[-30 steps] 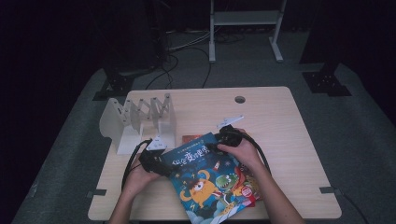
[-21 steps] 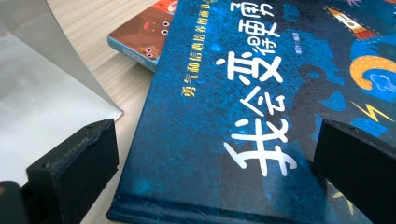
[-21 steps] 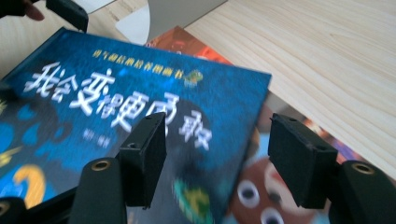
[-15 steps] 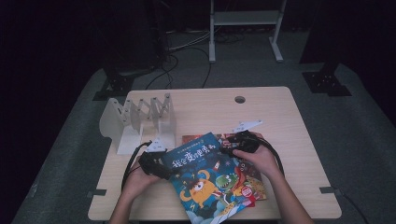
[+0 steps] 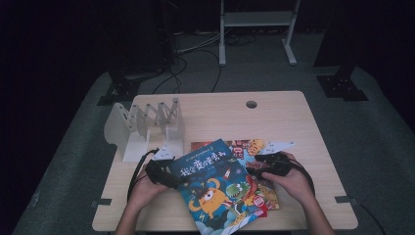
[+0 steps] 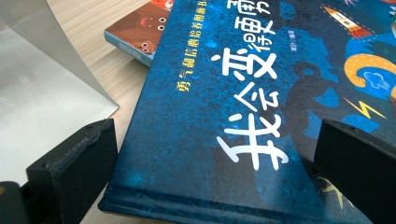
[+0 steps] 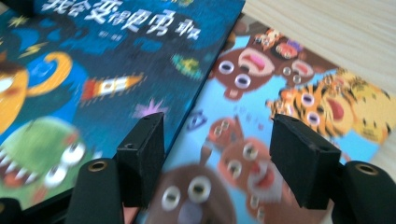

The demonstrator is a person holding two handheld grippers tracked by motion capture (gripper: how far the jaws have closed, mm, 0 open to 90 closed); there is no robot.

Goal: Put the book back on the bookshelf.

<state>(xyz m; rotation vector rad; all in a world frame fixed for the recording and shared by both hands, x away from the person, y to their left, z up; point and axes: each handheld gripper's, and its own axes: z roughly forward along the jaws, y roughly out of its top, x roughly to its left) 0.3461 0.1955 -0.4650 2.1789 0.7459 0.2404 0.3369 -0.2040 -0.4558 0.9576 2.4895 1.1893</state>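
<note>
Blue book (image 5: 211, 182) lies front-centre on table (image 5: 293, 117), overlapping animal book (image 5: 254, 161). Left gripper (image 5: 169, 177) jaws apart, straddling the blue book's corner, not clamped. Right gripper (image 5: 255, 169) jaws apart above the animal book, nothing held.

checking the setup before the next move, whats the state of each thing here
blue book: closed, flat on top, left corner between left gripper jaws
animal book: closed, lying partly under it
book rack: upright, no books in it
right gripper: open over animal book
</note>
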